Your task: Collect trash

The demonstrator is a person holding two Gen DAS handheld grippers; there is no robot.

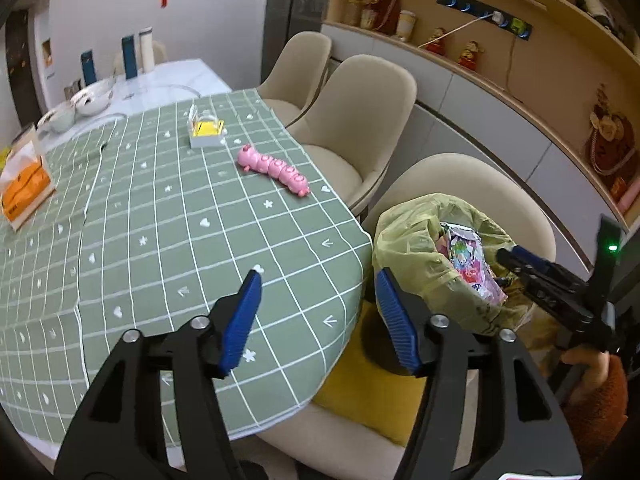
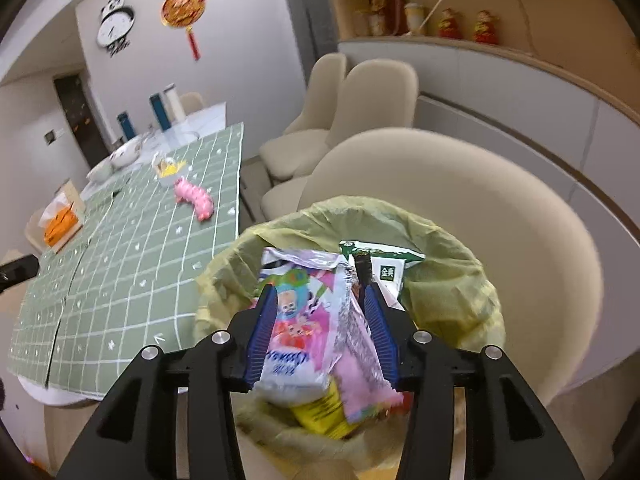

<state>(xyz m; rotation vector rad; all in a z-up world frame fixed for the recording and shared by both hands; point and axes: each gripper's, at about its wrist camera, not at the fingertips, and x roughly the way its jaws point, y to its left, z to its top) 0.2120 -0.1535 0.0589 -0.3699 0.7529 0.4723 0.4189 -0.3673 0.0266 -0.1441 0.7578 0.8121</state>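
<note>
A bin lined with a yellow-green bag stands on a chair beside the table; it also shows in the left wrist view. A pink cartoon snack wrapper lies in the bin's mouth between my right gripper's spread blue fingers; whether they press on it is unclear. A green-and-white packet and a yellow item lie in the bin too. My left gripper is open and empty over the table's near right edge.
A green checked tablecloth covers the table. On it lie a pink caterpillar toy, a small white and yellow box and an orange tissue box. Bowls and bottles stand at the far end. Beige chairs line the right side.
</note>
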